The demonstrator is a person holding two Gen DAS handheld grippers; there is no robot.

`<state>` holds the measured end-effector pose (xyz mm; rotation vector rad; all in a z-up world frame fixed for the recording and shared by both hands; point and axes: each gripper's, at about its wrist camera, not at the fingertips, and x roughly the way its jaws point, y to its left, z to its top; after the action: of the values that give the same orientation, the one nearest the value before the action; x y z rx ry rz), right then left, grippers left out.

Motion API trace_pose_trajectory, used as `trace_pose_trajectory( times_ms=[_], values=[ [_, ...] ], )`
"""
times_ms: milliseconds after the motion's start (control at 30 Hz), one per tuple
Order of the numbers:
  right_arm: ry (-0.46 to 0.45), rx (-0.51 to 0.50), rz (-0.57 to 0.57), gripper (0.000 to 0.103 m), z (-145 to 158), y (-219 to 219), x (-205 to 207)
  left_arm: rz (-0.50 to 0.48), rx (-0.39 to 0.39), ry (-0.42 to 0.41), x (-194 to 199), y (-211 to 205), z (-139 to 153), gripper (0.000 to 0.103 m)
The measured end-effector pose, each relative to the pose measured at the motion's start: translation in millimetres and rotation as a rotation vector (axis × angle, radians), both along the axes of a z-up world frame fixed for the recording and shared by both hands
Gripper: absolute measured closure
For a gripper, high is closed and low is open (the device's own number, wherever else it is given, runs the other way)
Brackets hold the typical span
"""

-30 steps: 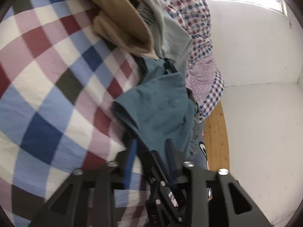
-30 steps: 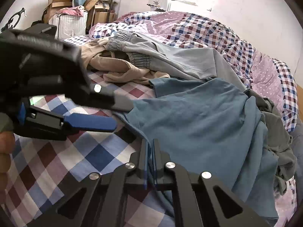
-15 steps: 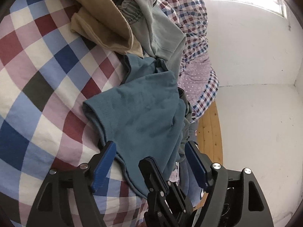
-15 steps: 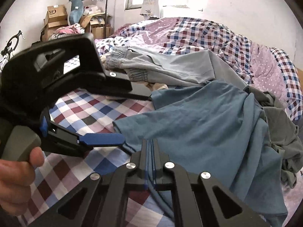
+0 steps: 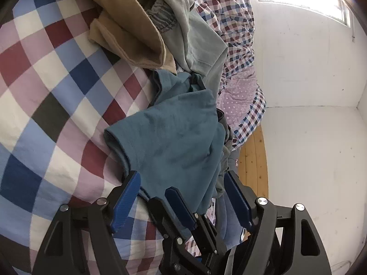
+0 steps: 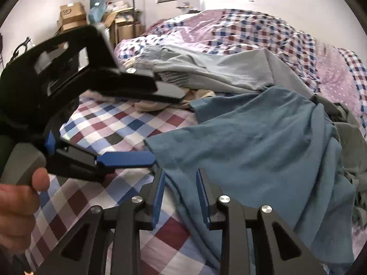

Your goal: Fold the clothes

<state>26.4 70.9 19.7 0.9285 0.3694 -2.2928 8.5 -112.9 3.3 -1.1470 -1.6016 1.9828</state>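
A blue T-shirt (image 6: 263,142) lies spread on a bed with a checked cover (image 5: 45,105). One edge of the shirt hangs off the side of the bed, above the wooden floor (image 5: 254,158). The left tool (image 5: 183,188) is wide apart, with its blue pads on either side of the shirt's near edge. The right tool (image 6: 180,190) is partly apart too, and the shirt's hem lies between its pads, not pinched. A hand (image 6: 16,208) holds the left tool's grey handle. Behind the shirt sit grey pants (image 6: 229,68) and tan pants (image 5: 128,29) in a messy heap.
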Motion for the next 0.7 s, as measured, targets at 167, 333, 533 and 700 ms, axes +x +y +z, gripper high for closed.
trace_pose_trajectory(
  times_ms=[167,333,533,700],
  values=[
    [-0.007,0.109,0.030,0.073,-8,-10,2,-0.007,-0.058,-0.049,-2,-6,6,0.024],
    [0.034,0.192,0.015,0.068,-14,-16,1,-0.013,-0.123,-0.085,-4,-11,10,0.023],
    [0.072,0.269,0.001,0.068,-20,-27,-6,-0.038,-0.137,-0.112,-9,-10,6,0.021],
    [0.059,0.260,0.006,0.102,-22,-28,-10,-0.058,-0.171,-0.116,-13,-4,9,0.016]
  ],
)
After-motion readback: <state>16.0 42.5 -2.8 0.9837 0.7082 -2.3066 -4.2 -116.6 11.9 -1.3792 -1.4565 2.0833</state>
